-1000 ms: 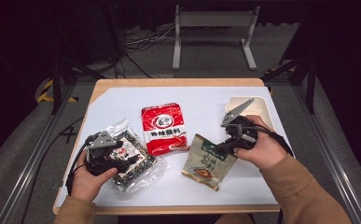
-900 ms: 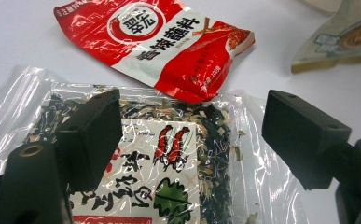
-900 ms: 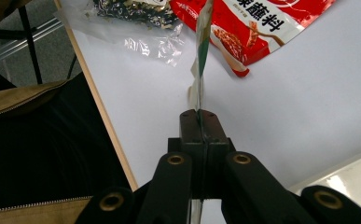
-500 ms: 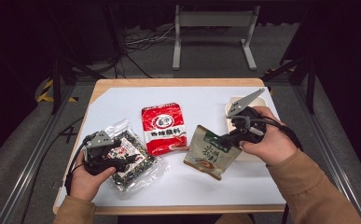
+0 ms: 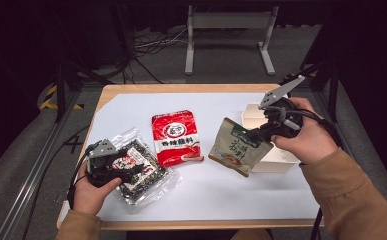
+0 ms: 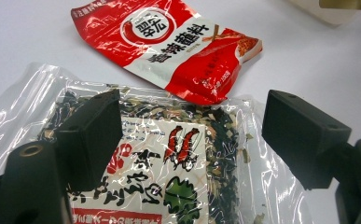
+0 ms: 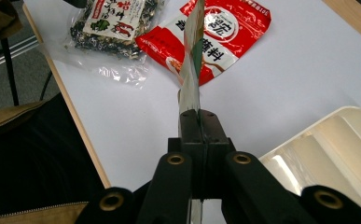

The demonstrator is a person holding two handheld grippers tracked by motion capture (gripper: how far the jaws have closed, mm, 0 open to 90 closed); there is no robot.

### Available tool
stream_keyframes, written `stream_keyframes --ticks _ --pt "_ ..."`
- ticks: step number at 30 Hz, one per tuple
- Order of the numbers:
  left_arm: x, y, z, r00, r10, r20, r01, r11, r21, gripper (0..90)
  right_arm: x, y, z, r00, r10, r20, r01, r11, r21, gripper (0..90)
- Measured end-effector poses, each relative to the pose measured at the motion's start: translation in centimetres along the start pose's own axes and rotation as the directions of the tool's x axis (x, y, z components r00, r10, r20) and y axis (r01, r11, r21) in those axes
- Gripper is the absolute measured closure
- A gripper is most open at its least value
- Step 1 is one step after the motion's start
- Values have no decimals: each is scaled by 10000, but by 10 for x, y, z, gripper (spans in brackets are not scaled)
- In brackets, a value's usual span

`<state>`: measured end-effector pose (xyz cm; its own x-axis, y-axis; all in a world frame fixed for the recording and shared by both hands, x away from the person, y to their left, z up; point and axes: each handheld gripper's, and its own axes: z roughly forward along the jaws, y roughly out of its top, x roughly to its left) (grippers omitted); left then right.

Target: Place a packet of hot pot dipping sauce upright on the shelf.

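A clear packet of dark dried seaweed (image 5: 153, 177) (image 6: 169, 158) lies at the table's front left. My left gripper (image 5: 138, 167) (image 6: 192, 126) hovers low over it, jaws open on either side of its label, gripping nothing. My right gripper (image 5: 252, 135) (image 7: 199, 116) is shut on the top edge of a beige-and-green pouch (image 5: 236, 149), which hangs tilted off the table beside the white tray. In the right gripper view the pouch (image 7: 192, 60) shows edge-on, rising from the shut jaws. A red seasoning packet (image 5: 176, 137) (image 6: 169, 42) (image 7: 229, 32) lies flat at the table's centre.
A white ribbed tray (image 5: 276, 161) (image 7: 336, 144) sits at the right edge, under my right hand. The white table top (image 5: 221, 195) has a wooden rim. A metal stand (image 5: 228, 35) and cables lie on the floor beyond.
My right gripper has lifted the pouch off the table and carried it right and away, toward the white tray. The left gripper has stayed over the seaweed packet.
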<state>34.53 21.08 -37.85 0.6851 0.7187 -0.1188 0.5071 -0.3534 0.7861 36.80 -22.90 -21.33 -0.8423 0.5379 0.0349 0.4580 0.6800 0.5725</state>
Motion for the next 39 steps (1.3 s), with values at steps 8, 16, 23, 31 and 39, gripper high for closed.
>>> stream_keyframes --ticks 8,16,23,31,39 --pt "1 0 -1 10000 27 -8 -27 10000 -43 205 -9 3 -12 9988 -124 480 125 9999 -15 900" --pt "3 -1 -2 9999 -72 -83 71 9999 -104 205 -26 4 -23 9954 -115 954 133 9997 -180 900" --pt "4 -3 -4 9997 -91 -209 90 9999 -84 206 -43 7 -30 9898 -416 1362 454 9987 -246 900" --pt "5 -9 -8 9989 -359 -298 357 9993 -83 208 -68 7 -37 9791 -692 1911 768 9965 -329 900" --pt "6 -15 -12 9980 -421 -470 420 9991 -34 207 -96 6 -40 9602 -673 2709 874 9942 -627 900"
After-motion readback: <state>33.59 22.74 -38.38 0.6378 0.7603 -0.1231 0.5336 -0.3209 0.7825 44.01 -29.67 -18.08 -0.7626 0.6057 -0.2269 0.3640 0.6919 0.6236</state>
